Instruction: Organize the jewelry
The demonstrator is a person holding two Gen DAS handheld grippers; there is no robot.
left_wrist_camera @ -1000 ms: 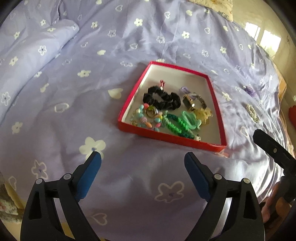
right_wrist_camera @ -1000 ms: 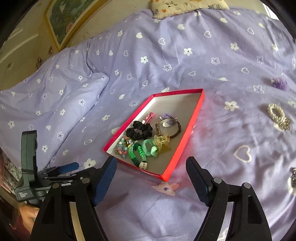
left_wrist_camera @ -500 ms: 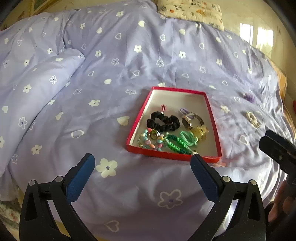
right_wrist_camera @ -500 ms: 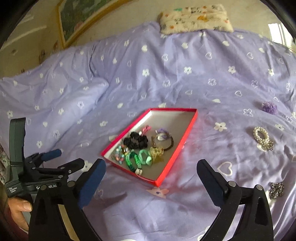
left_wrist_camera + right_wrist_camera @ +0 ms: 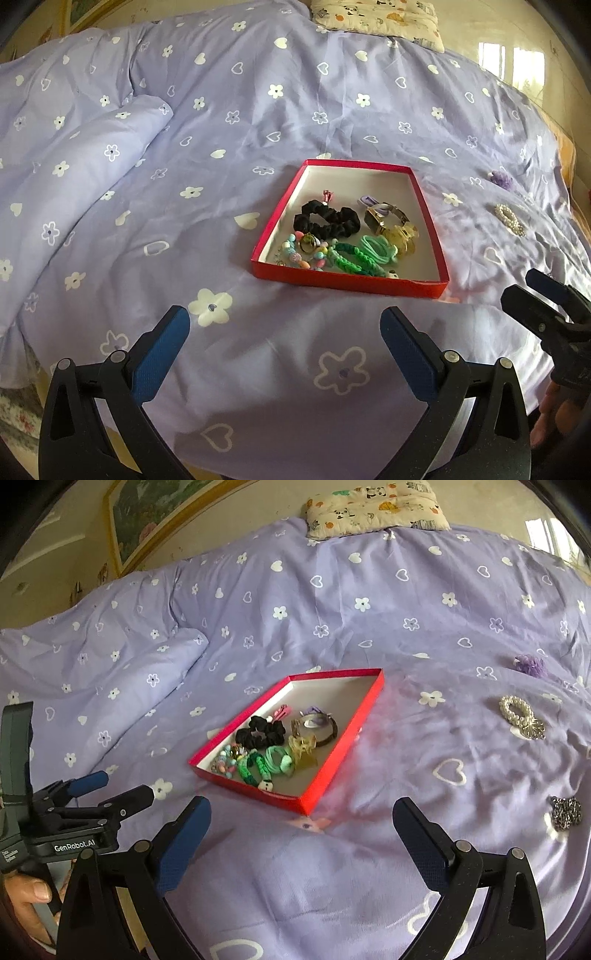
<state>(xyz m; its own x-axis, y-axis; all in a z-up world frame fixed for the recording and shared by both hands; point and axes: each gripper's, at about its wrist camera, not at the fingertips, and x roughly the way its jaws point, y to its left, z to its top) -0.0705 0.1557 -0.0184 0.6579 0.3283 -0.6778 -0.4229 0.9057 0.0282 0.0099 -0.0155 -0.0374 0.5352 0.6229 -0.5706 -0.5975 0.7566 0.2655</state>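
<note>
Bedspread (image 5: pixel 258 110) of lilac cloth with white flowers fills both views. At centre frame sits a red tray (image 5: pixel 351 286) holding a black scrunchie (image 5: pixel 327 221), green bands (image 5: pixel 376 249), beads and a watch. Left gripper (image 5: pixel 284 332) and right gripper (image 5: pixel 301 821) both gape wide at the lower edge, holding nothing. Only the right wrist view shows a dark chain piece (image 5: pixel 565 812) at lower right, beyond the pearl piece (image 5: pixel 521 716) and purple tuft (image 5: pixel 530 664) on the cloth.
</note>
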